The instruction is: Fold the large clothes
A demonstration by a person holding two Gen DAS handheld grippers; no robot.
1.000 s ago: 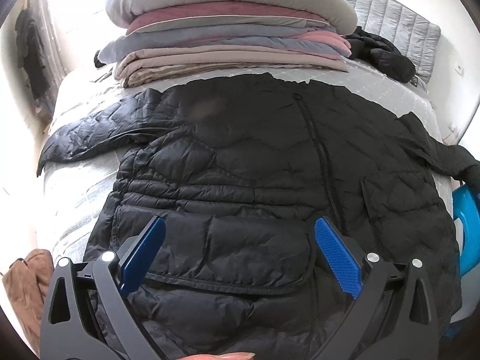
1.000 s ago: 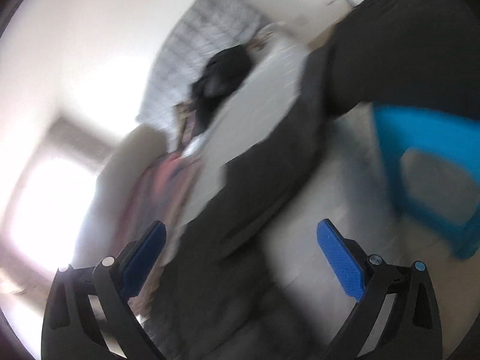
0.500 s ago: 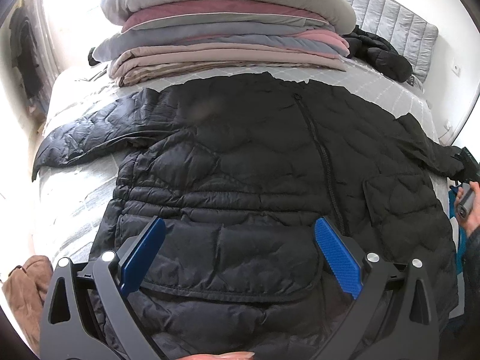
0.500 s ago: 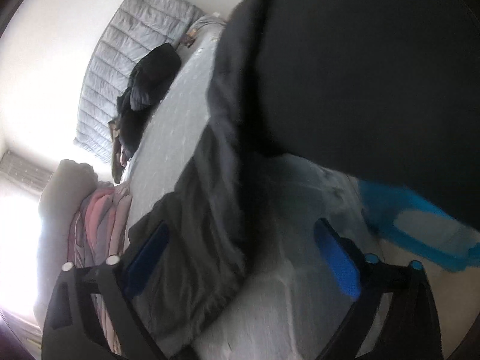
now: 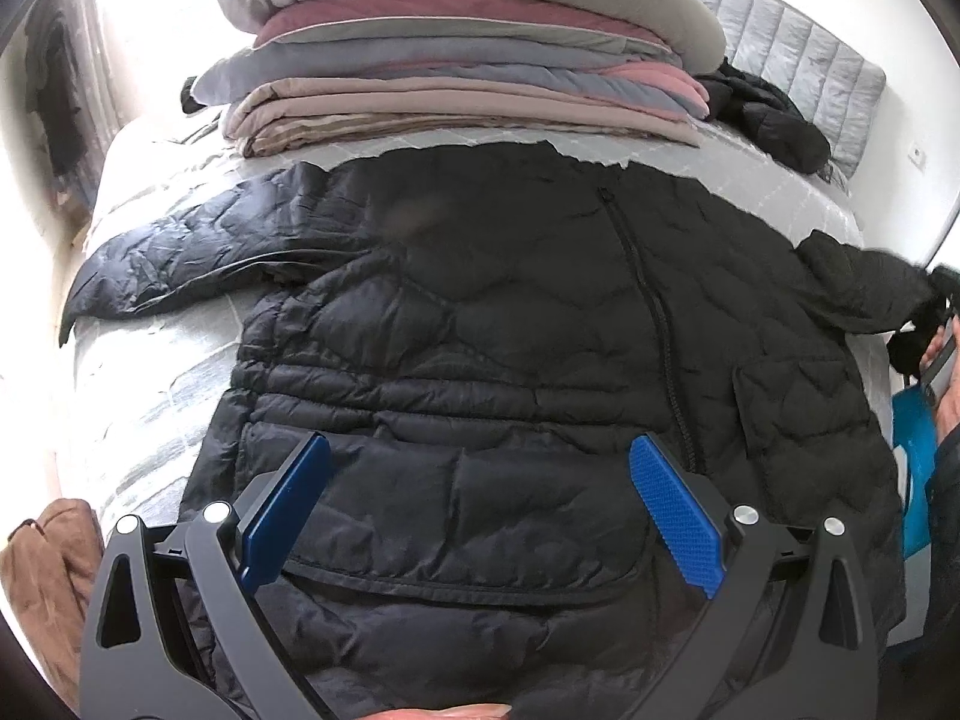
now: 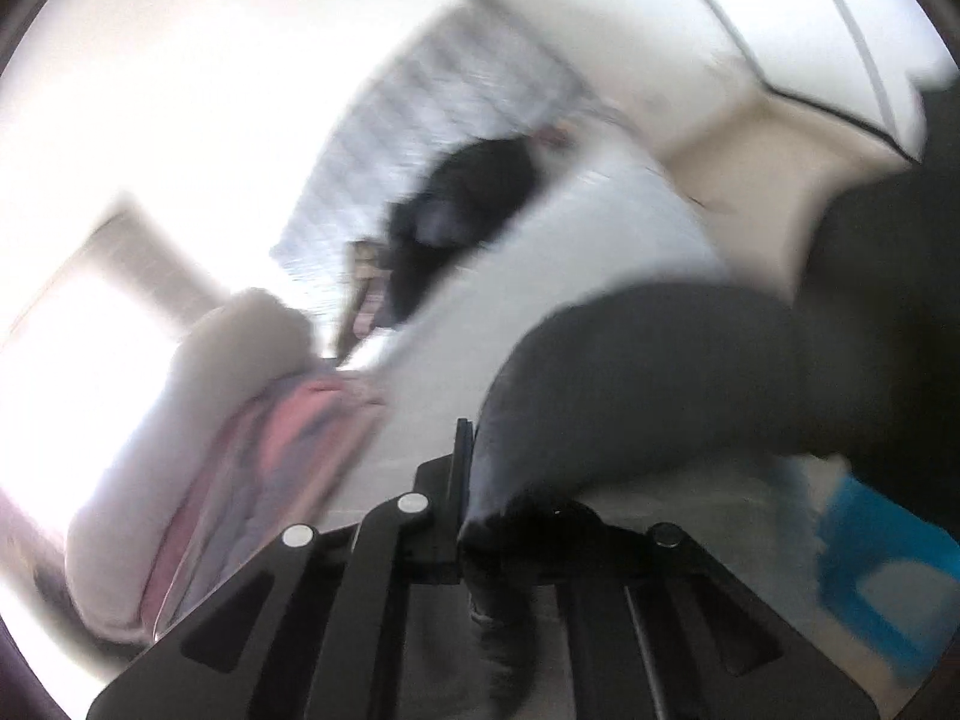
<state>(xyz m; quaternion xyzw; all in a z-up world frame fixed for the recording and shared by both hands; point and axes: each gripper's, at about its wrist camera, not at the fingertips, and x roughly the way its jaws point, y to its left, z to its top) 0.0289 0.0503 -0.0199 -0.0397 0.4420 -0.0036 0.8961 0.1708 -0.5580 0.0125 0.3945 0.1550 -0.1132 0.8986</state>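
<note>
A black quilted puffer jacket (image 5: 492, 360) lies spread front-up on the grey bed (image 5: 150, 396), zipper down the middle, left sleeve (image 5: 192, 264) stretched out to the side. My left gripper (image 5: 480, 504) is open and empty, hovering over the jacket's hem. My right gripper (image 6: 480, 480) is shut on the end of the jacket's right sleeve (image 6: 630, 384); the right wrist view is blurred. In the left wrist view that sleeve cuff (image 5: 918, 312) is held at the bed's right edge.
A tall stack of folded blankets (image 5: 456, 60) sits at the bed's far end, with another dark garment (image 5: 768, 114) beside it. A blue plastic stool (image 5: 915, 468) stands at the right. A brown item (image 5: 42, 564) lies on the floor at the left.
My right gripper went from open to shut on the right sleeve's cuff and is moving fast. The left gripper stayed open over the hem and shifted slightly.
</note>
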